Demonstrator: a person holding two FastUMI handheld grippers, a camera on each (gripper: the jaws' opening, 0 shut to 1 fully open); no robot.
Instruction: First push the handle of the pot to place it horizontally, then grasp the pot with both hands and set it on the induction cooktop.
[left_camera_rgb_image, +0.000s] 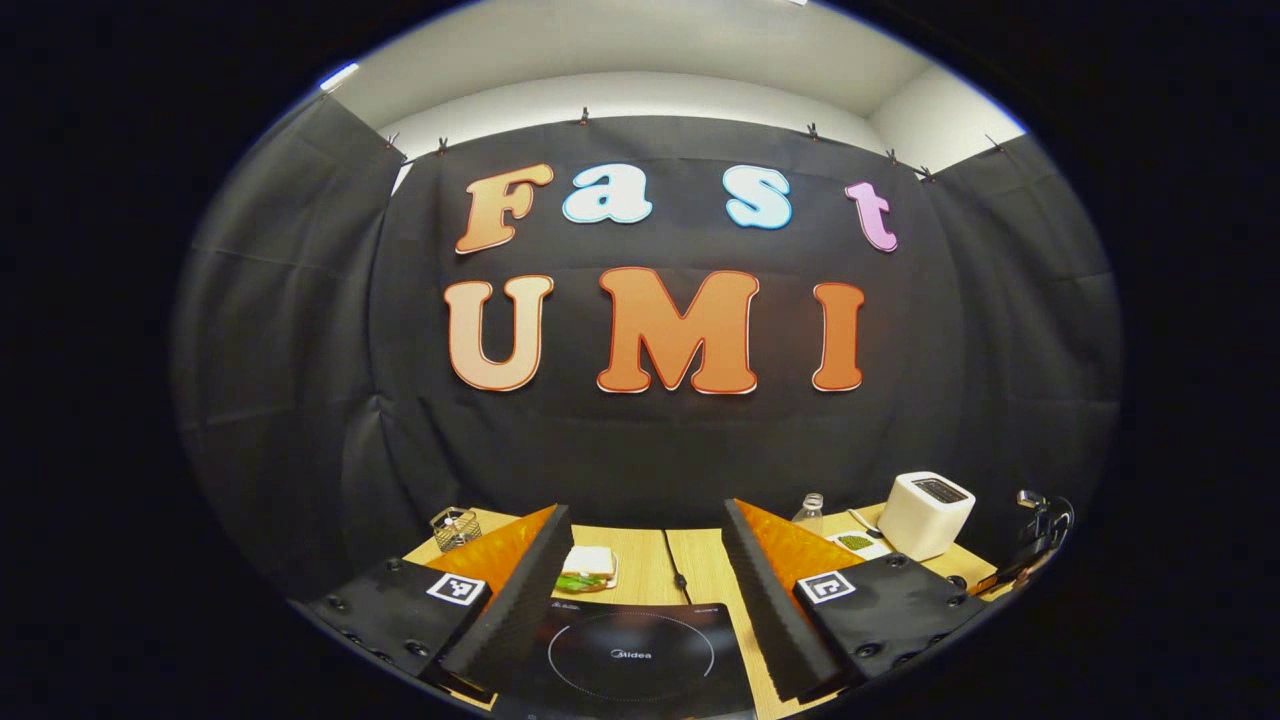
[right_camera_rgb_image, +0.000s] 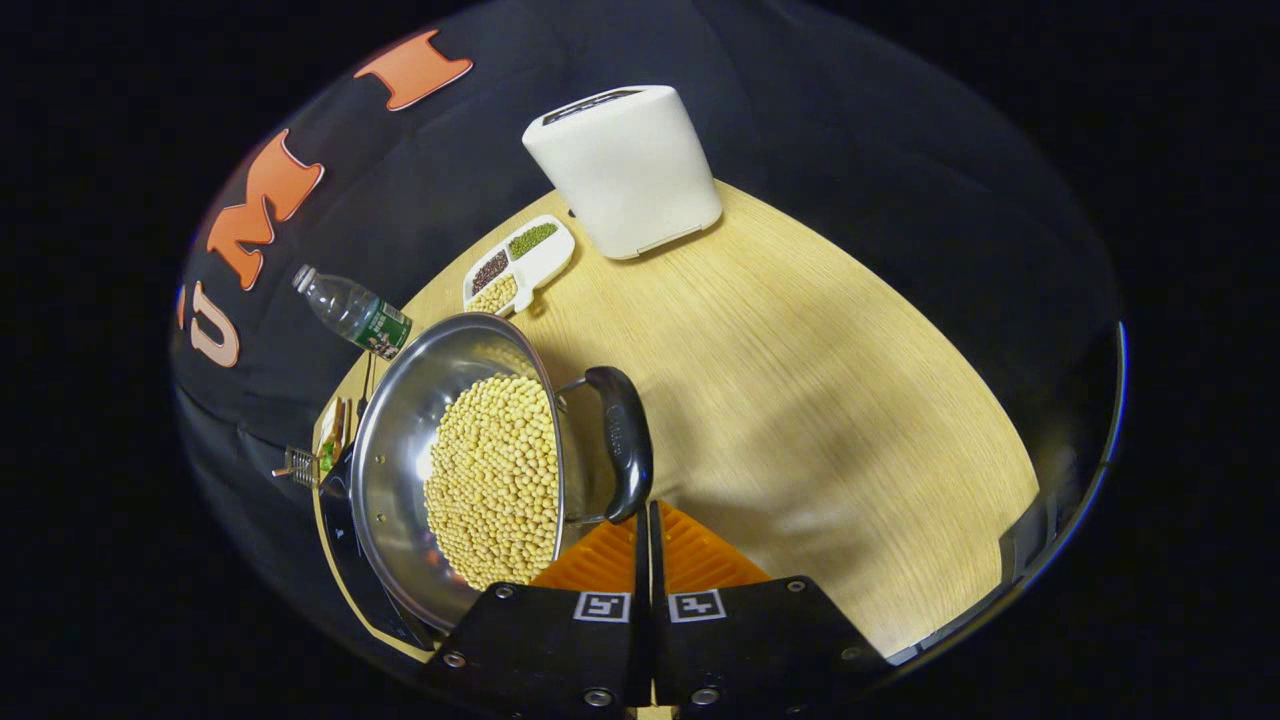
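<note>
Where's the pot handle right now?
In the right gripper view, the pot handle sticks out from the pot of beans, just ahead of the right gripper, over the wooden table.

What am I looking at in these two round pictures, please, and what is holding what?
A person holds a two-fingered claw in each hand; a camera rides on each, looking along its fingers. One picture is from the left claw, open over a cooktop on the table. The other is from the right claw, shut, holding nothing, its tips by the handle of a pot of beans. A toaster, tray and bottle are beyond.
</note>
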